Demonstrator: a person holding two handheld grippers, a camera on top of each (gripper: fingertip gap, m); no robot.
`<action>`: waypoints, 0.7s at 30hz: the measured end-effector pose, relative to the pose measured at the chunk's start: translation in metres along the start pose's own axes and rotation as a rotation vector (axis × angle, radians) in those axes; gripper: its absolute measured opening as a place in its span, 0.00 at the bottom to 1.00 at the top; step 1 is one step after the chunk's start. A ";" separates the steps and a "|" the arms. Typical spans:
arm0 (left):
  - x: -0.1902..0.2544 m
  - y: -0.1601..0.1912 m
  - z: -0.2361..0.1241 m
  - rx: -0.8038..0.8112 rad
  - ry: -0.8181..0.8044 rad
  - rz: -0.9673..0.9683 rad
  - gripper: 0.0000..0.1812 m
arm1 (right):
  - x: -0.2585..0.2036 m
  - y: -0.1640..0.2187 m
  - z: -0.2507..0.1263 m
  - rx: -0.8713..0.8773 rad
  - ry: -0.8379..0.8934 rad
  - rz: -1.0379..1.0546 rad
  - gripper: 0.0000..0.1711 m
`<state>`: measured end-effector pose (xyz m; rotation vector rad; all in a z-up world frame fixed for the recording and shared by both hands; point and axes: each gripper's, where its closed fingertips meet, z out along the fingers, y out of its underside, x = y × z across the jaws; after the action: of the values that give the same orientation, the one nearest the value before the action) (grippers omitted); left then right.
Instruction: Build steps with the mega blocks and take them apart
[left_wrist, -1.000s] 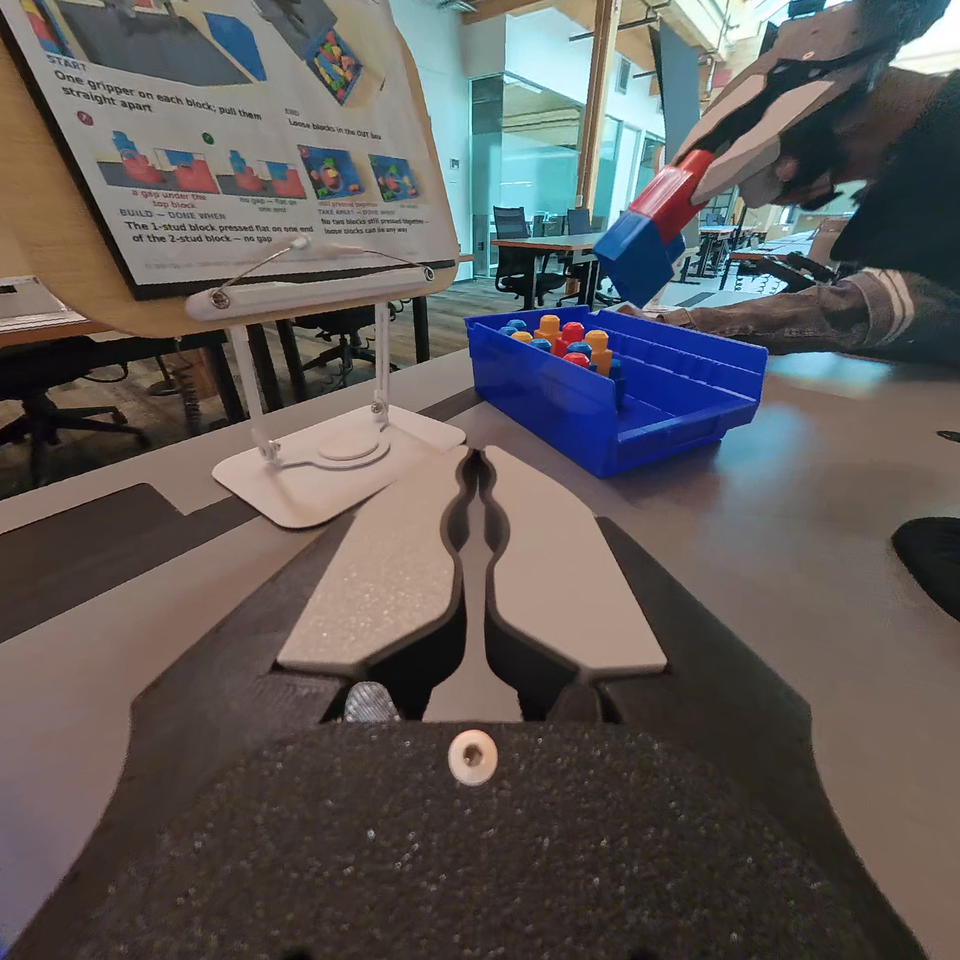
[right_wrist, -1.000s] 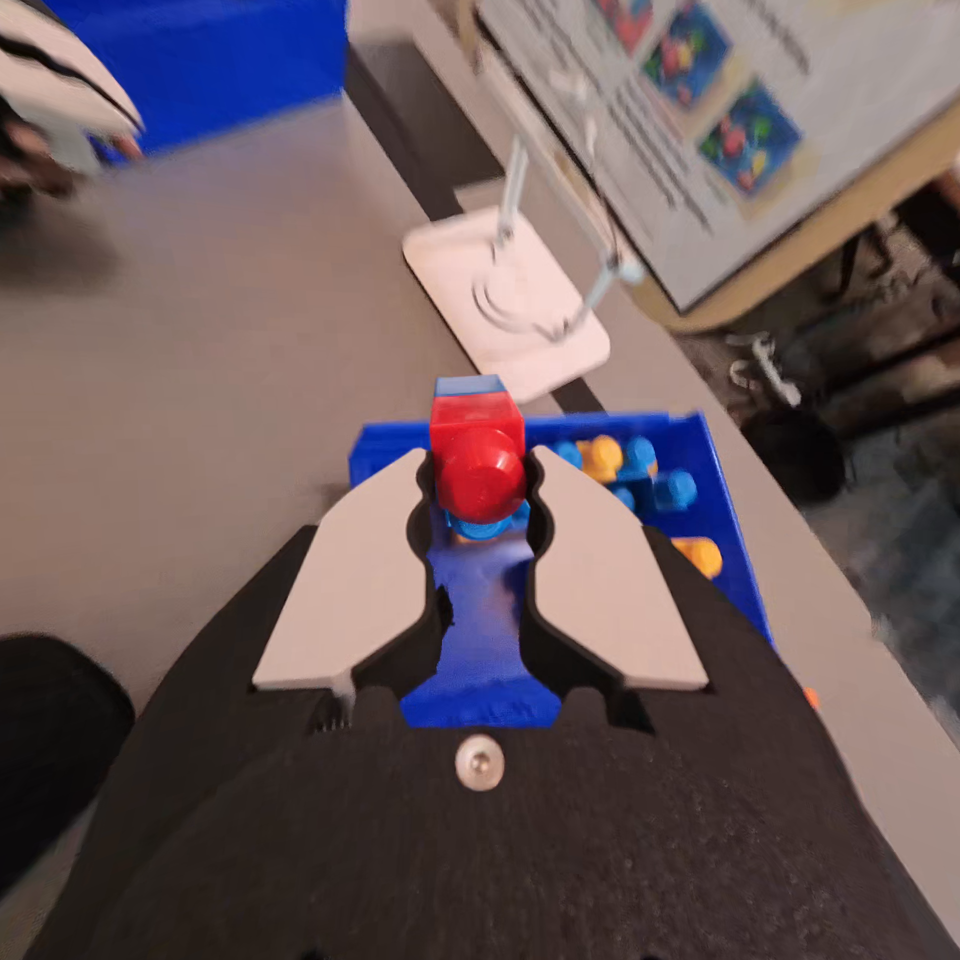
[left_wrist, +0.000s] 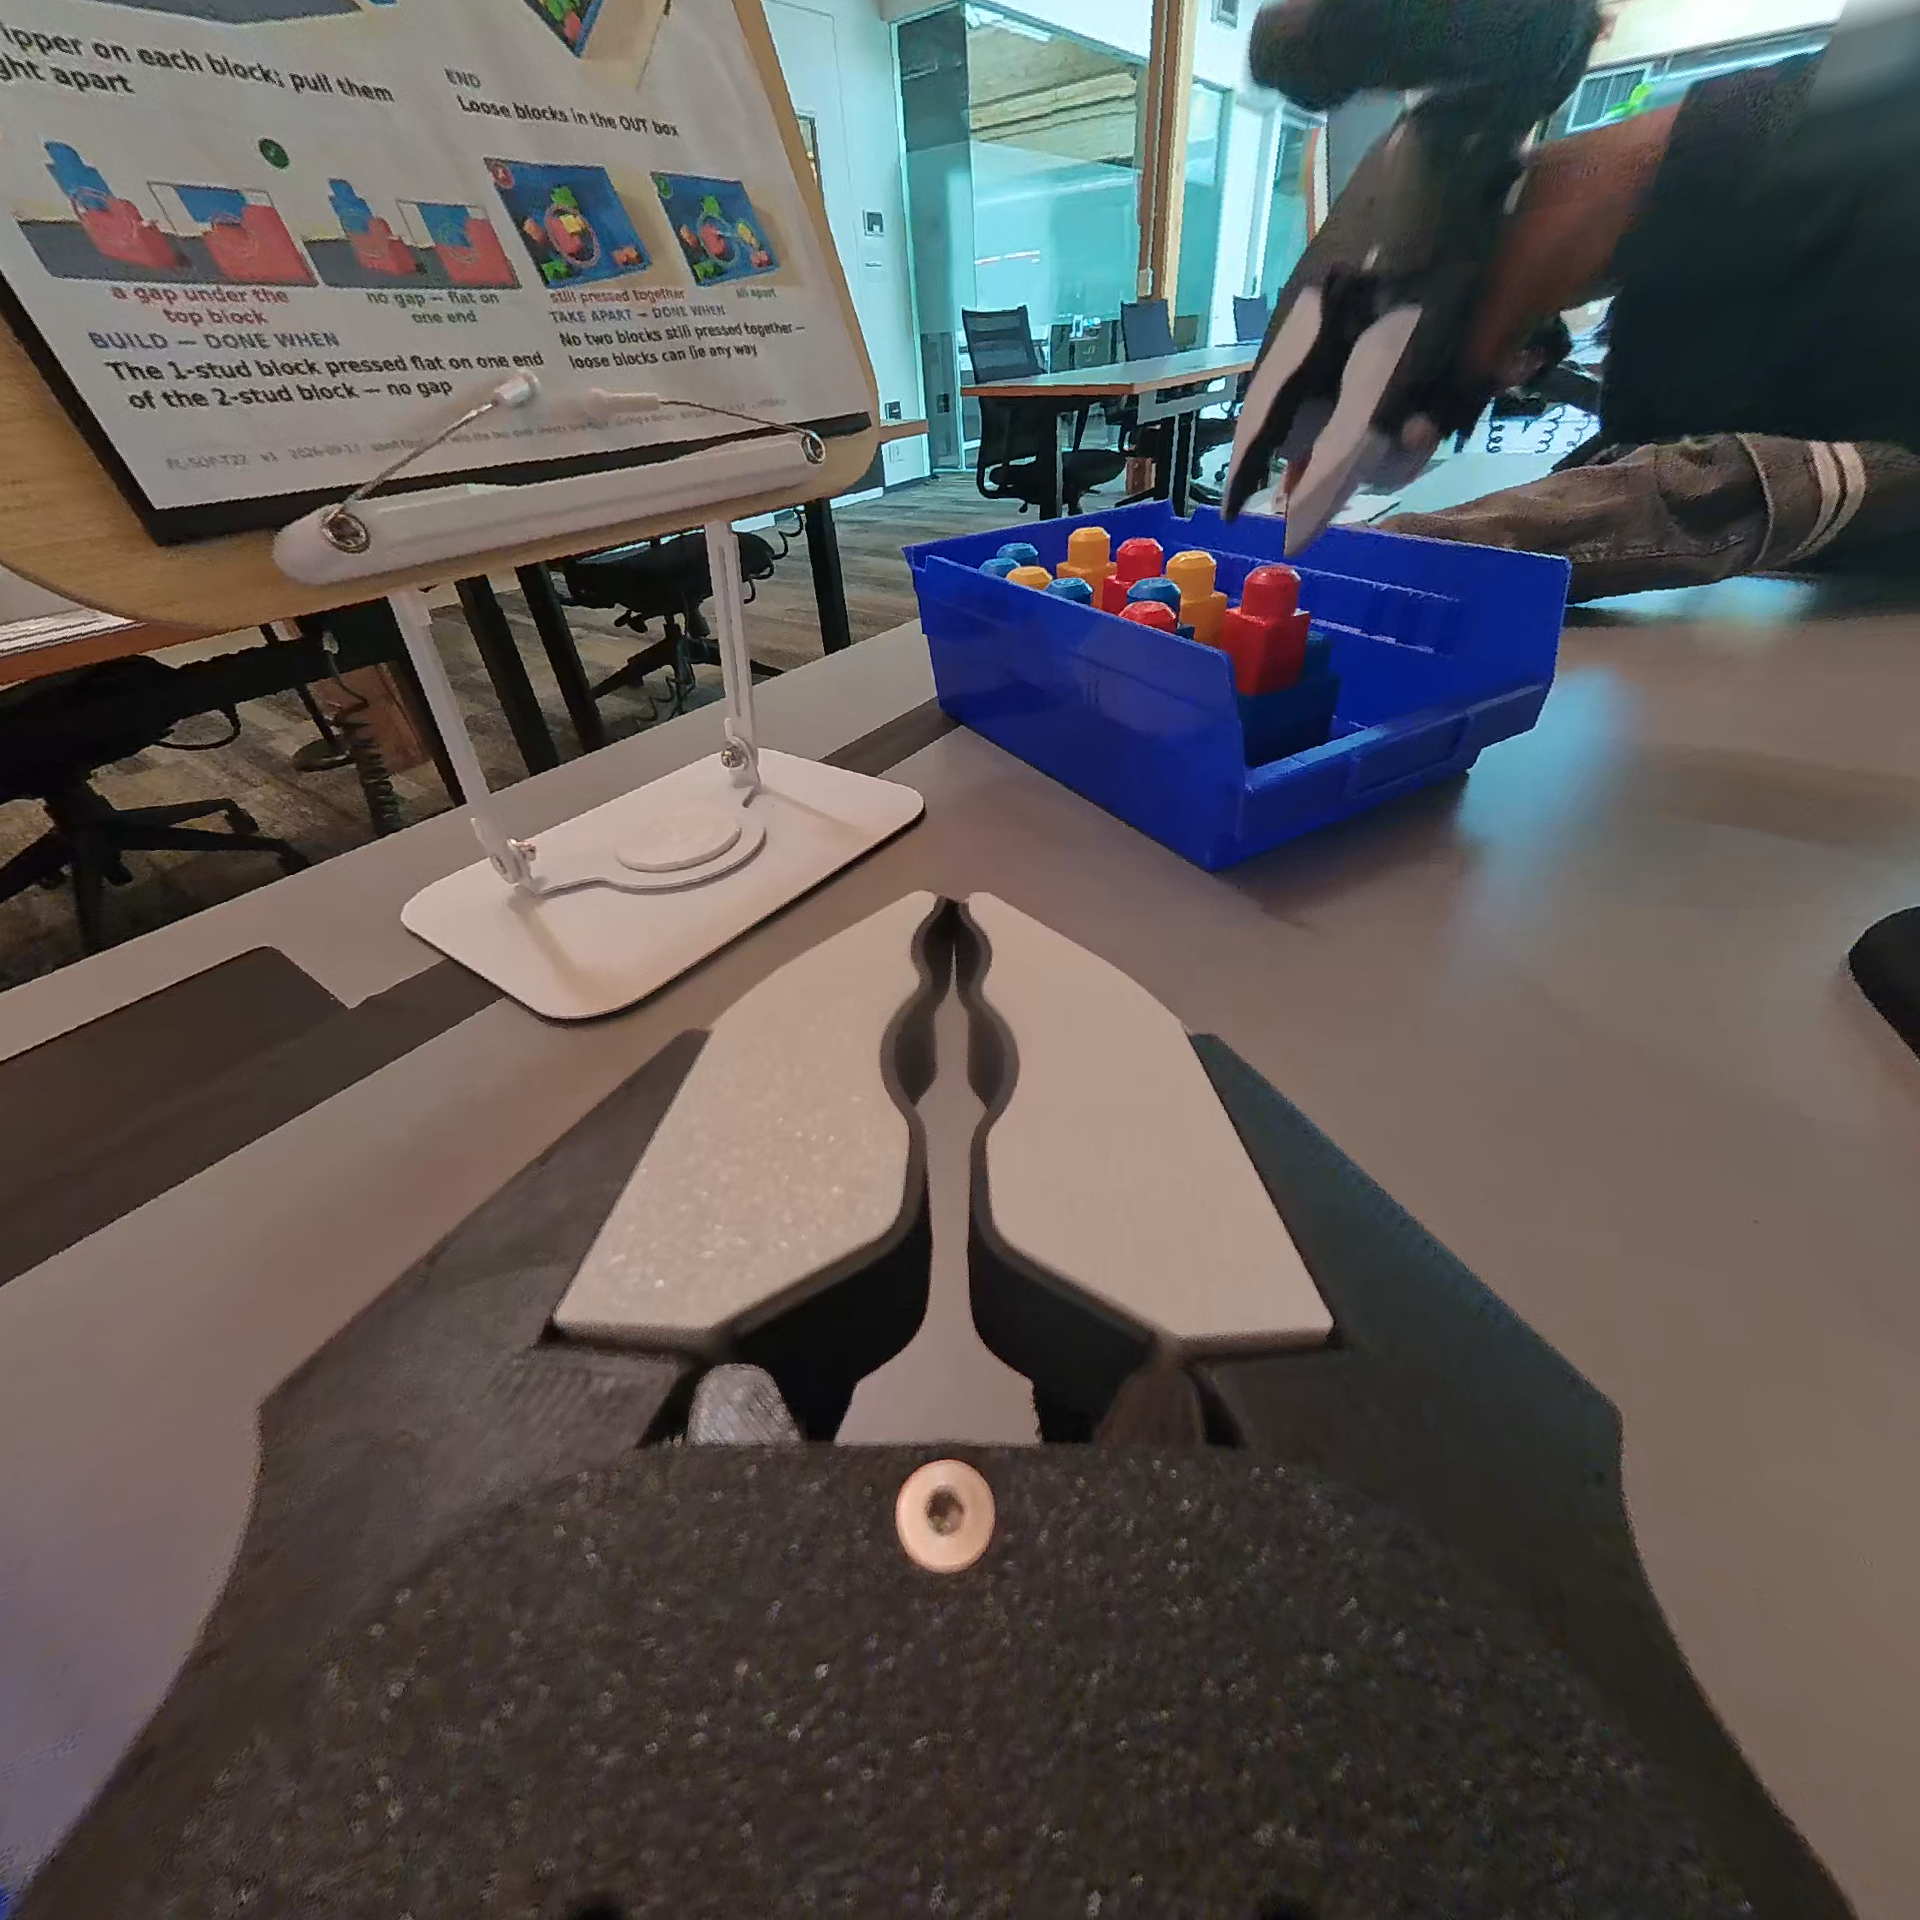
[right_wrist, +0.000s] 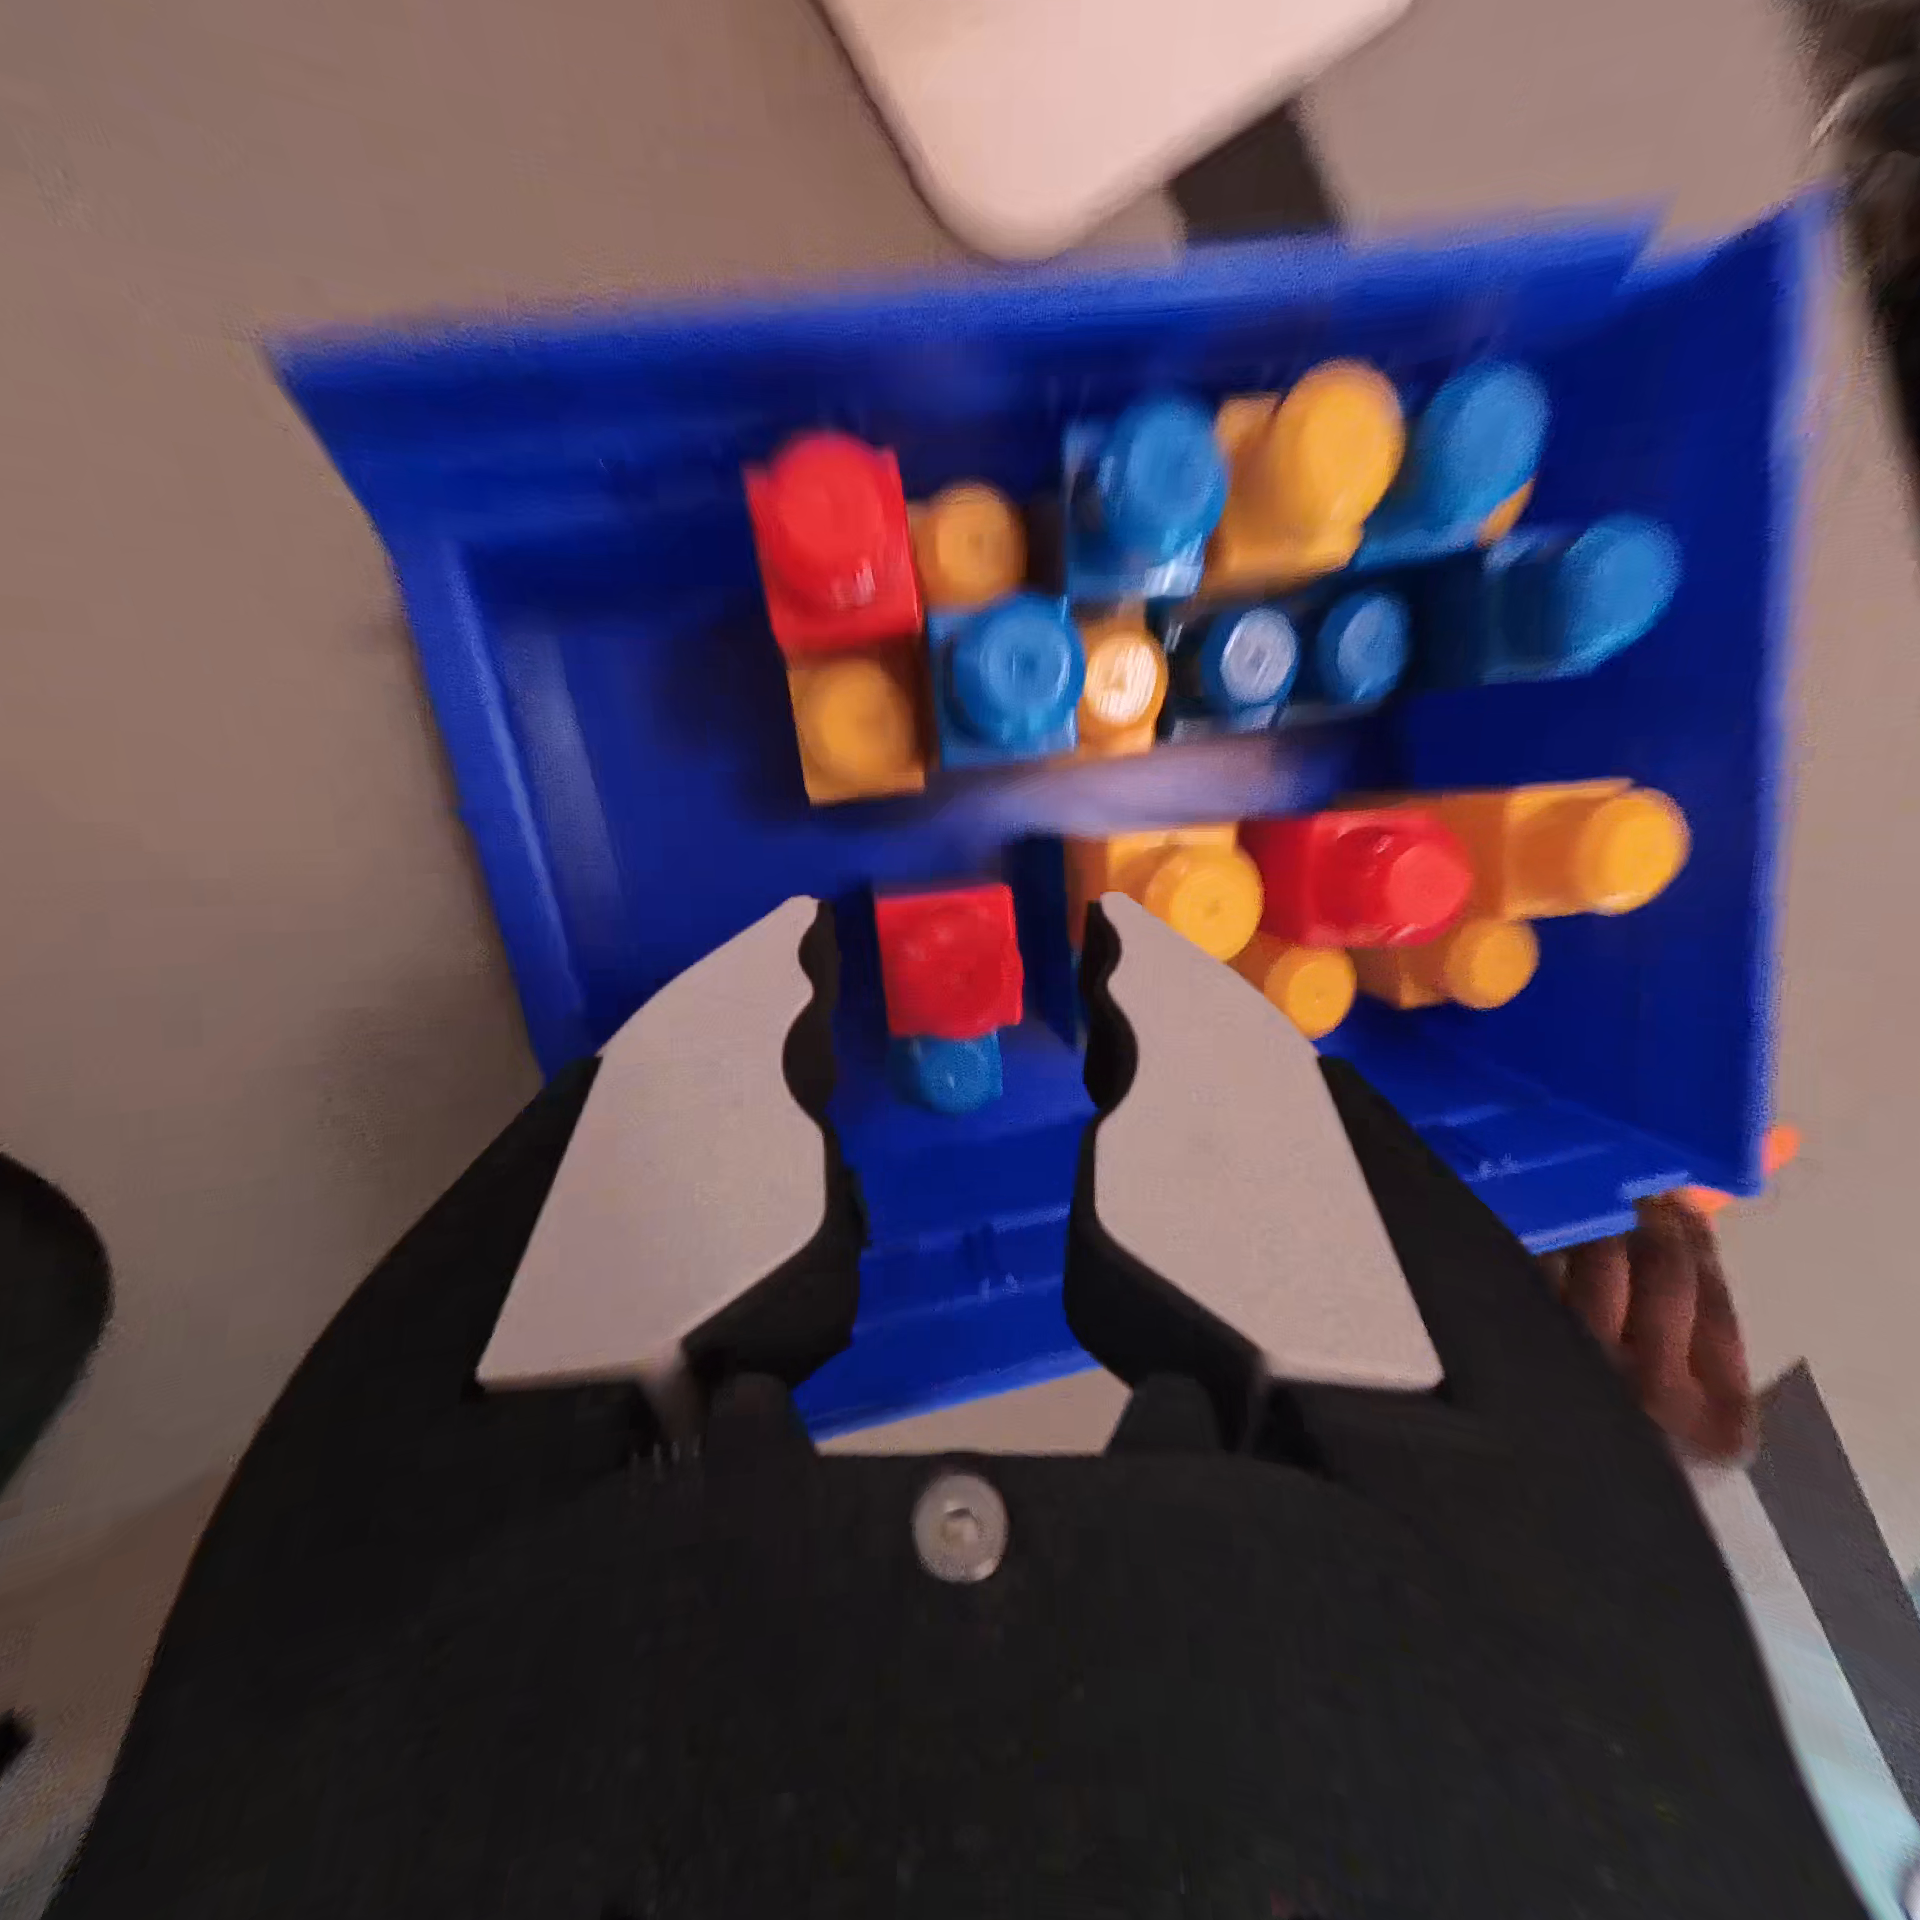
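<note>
1. While the grey table (left_wrist: 1558, 1039) carries everything, you have two claws at work over it, and the instruction board on its white stand (left_wrist: 665, 883) sits to the left of the bin.
2. Your blue bin (left_wrist: 1091, 717) now holds the red-on-blue step (left_wrist: 1262, 644) that a second ago hung in the right claw (right_wrist: 951, 914) above it. The step stands upright at the bin's near end, just beside the other mega blocks (right_wrist: 1195, 623), which lie in red, blue and yellow stacks across the bin floor.
3. Your right claw hovers over the bin with its fingers spread wide and nothing between them; the red block of the step (right_wrist: 945, 961) shows below the gap, apart from both fingers. The view is blurred, so the claw looks to be moving.
4. Your left claw (left_wrist: 954, 914) rests low over the table, well apart from the bin, its tips nearly closed on nothing, as before.
5. Judging from this, one built step is delivered; you probably need another pair next, or to begin pulling steps apart.
</note>
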<state>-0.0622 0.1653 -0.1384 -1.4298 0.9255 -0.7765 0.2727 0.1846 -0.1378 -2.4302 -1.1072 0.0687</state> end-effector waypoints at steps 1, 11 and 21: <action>0.000 -0.001 0.000 0.003 0.002 0.001 0.00 | -0.002 -0.017 -0.015 0.109 0.022 0.006 0.28; 0.001 -0.006 0.000 0.015 -0.015 0.014 0.00 | -0.073 -0.105 -0.138 1.128 0.315 0.244 0.24; -0.024 -0.099 -0.045 0.199 -0.206 0.019 0.00 | -0.134 -0.079 -0.064 1.255 0.490 0.394 0.00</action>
<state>-0.1040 0.1640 -0.0355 -1.2973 0.6829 -0.6731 0.1422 0.1073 -0.0662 -1.3419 -0.1748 0.2045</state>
